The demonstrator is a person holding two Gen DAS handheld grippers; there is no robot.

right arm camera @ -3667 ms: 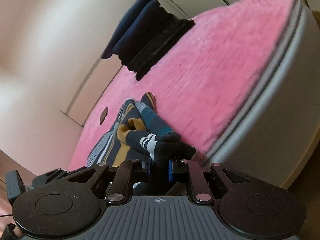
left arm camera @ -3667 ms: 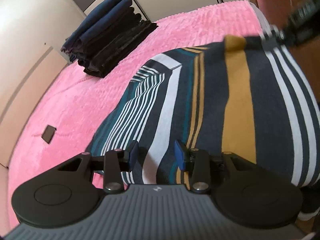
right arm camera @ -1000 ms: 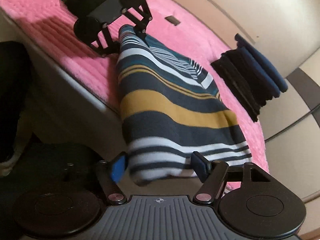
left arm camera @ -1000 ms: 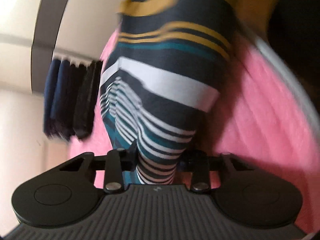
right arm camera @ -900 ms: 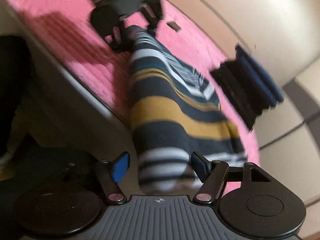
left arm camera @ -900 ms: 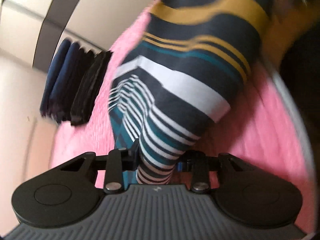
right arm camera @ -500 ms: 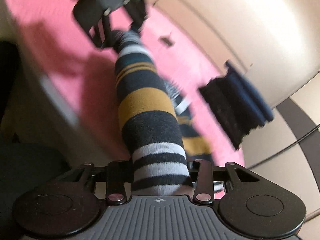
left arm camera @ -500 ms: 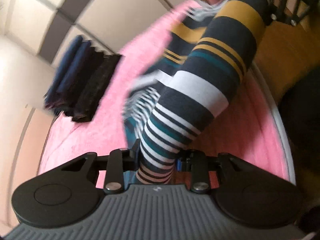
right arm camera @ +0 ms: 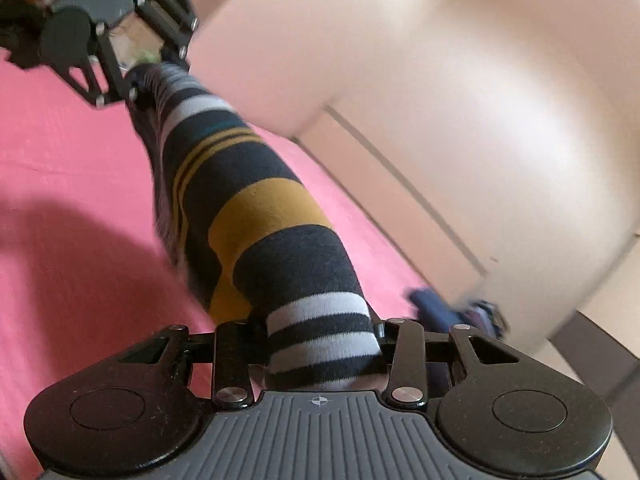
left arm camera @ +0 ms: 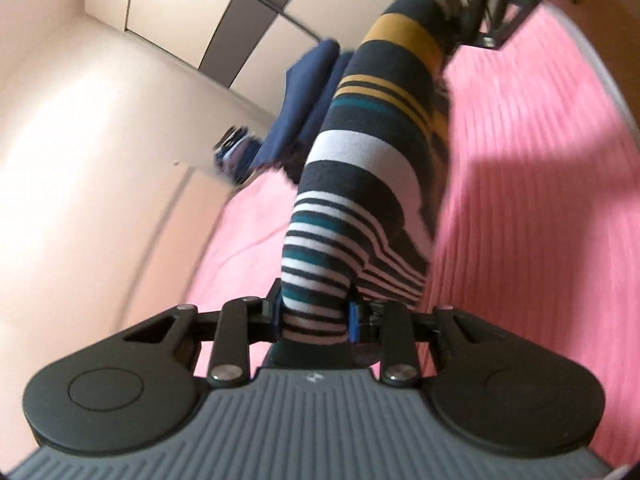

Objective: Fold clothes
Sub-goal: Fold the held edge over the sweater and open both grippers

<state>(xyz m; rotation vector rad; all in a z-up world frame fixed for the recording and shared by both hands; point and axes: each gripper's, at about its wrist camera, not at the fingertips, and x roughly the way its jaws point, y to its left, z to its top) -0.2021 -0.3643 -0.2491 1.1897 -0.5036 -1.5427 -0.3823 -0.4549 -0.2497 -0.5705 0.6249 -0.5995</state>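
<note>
The striped garment [left arm camera: 360, 168] is stretched in the air above the pink bed [left arm camera: 520, 200], not lying on it. The left tool [left arm camera: 314, 312] is clamped on one end and the right tool [right arm camera: 320, 344] on the other. Its long axis runs straight from tool to tool (both equally near), so lowering it flat seems next.

The left gripper [left arm camera: 314, 314] is seen clamped, its jaws pressed against the two sides of a bunched end of the striped garment [left arm camera: 360, 168]. The right gripper [right arm camera: 320, 354] is likewise clamped on the opposite end. The two grippers are pointed toward each other, each being visible at the far end in the other's view.
</note>
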